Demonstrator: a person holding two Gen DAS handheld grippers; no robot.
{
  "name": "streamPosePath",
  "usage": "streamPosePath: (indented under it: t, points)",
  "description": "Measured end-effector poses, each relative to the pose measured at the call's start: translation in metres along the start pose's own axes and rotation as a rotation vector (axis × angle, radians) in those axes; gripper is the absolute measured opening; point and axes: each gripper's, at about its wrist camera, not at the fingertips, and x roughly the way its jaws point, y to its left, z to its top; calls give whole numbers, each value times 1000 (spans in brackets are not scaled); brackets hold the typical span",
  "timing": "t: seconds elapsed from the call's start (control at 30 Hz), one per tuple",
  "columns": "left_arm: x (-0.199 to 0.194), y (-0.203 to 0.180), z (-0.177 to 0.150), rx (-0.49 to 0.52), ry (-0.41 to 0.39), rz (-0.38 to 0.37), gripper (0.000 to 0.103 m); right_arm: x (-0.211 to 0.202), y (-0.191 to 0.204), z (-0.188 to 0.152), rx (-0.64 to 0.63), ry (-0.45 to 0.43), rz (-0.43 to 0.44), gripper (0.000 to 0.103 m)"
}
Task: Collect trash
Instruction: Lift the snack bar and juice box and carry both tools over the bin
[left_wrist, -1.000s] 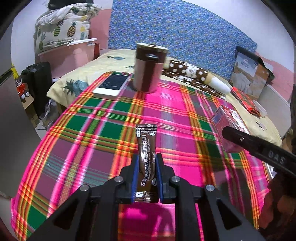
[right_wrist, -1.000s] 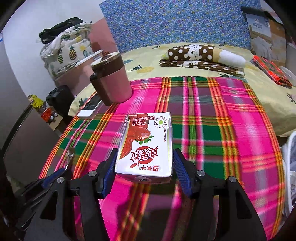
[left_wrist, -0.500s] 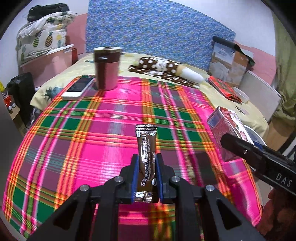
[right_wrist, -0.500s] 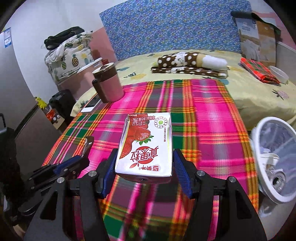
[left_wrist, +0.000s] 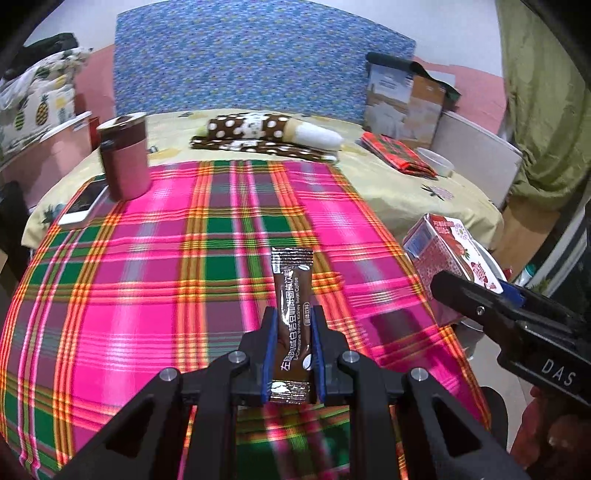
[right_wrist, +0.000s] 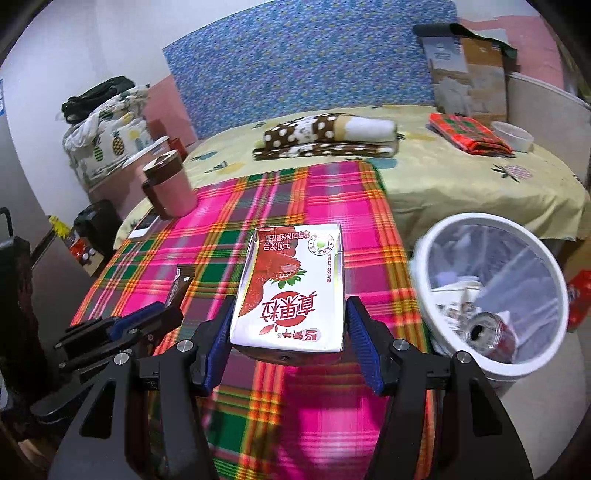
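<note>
With the right gripper (right_wrist: 290, 354) clamped on the red-and-white strawberry milk carton (right_wrist: 291, 288) and the left gripper (left_wrist: 293, 350) pinching the brown coffee sachet (left_wrist: 293, 317), each should travel fully above the white round bin (right_wrist: 491, 365) beside the plaid-covered bench (right_wrist: 325, 199) before releasing.

bin (right_wrist: 546, 266) contents partly blurred, phone (left_wrist: 82, 204) half hidden behind the cup (left_wrist: 125, 159)

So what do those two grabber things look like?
Both are black plastic frames with two arms that spread in a V. The left gripper and right gripper have blue ribbed pads inside their fingers, and round silver screws at the joints. White letters, "DAS", mark the side of the right one. No cables show.
</note>
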Motion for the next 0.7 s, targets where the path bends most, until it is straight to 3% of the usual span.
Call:
streamPosePath:
  t: [0.4, 0.7]
  points:
    - [17, -56, 10, 96, 17, -61, 18, -20, -51, -6, 62, -35, -65, 60]
    - [46, -117, 19, 188, 48, -172, 18, -29, -109, -13, 147, -30, -149, 60]
